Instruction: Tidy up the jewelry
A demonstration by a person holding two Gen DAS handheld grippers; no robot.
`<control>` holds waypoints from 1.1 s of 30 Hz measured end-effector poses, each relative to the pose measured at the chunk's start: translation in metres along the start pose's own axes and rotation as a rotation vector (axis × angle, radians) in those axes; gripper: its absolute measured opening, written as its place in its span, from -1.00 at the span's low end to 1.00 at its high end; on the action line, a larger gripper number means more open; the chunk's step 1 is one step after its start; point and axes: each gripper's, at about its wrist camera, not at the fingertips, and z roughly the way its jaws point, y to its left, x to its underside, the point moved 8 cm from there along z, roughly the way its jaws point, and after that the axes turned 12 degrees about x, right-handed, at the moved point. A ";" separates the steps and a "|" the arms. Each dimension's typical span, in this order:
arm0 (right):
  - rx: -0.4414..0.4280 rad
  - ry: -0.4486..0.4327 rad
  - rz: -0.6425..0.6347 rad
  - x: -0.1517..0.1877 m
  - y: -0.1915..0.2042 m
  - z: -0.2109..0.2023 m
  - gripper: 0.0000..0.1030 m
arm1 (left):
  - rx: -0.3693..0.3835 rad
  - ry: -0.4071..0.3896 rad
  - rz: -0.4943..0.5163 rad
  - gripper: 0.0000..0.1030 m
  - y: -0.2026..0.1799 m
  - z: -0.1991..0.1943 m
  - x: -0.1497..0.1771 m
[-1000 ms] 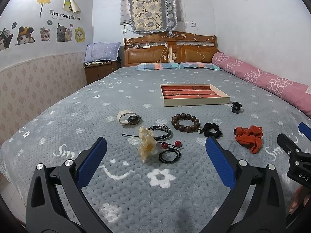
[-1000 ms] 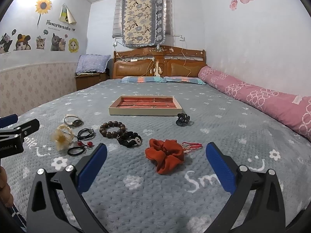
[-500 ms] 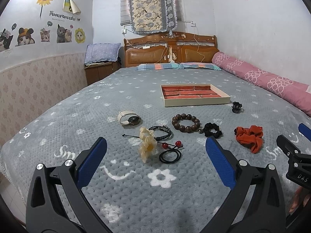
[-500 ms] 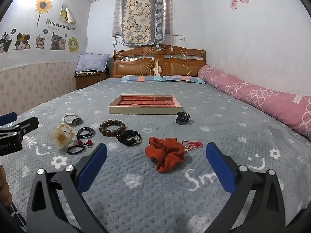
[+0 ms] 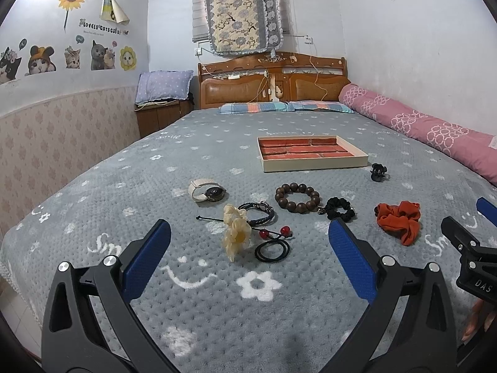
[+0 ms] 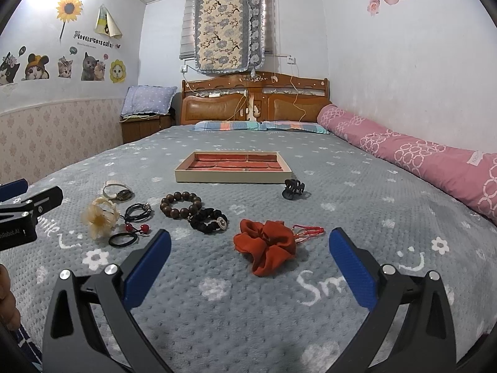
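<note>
your left tongs (image 5: 248,255) and right tongs (image 6: 250,253) both hang spread apart and empty above the grey bed (image 5: 130,192), with the orange scrunchie (image 6: 267,244) nearest, the wooden bead bracelet (image 5: 296,197) and watch (image 5: 206,190) beyond, and the tray (image 5: 313,158) farthest.

Jewelry loose on grey blanket, tray empty.
Divided tray (image 5: 313,164) lies flat beyond a wooden bead bracelet (image 5: 297,197), watch (image 5: 207,190), black braided bracelet (image 5: 257,213), orange scrunchie (image 6: 266,245), black claw clip (image 6: 293,189) and flower hair tie (image 5: 236,233).
</note>
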 end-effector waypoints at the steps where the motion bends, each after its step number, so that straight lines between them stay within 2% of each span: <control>1: 0.000 -0.001 -0.001 0.000 0.001 0.000 0.93 | 0.000 0.000 0.000 0.91 0.001 0.000 0.000; 33: 0.000 0.008 0.003 0.000 0.002 -0.003 0.93 | -0.005 0.007 0.004 0.91 0.004 -0.001 0.001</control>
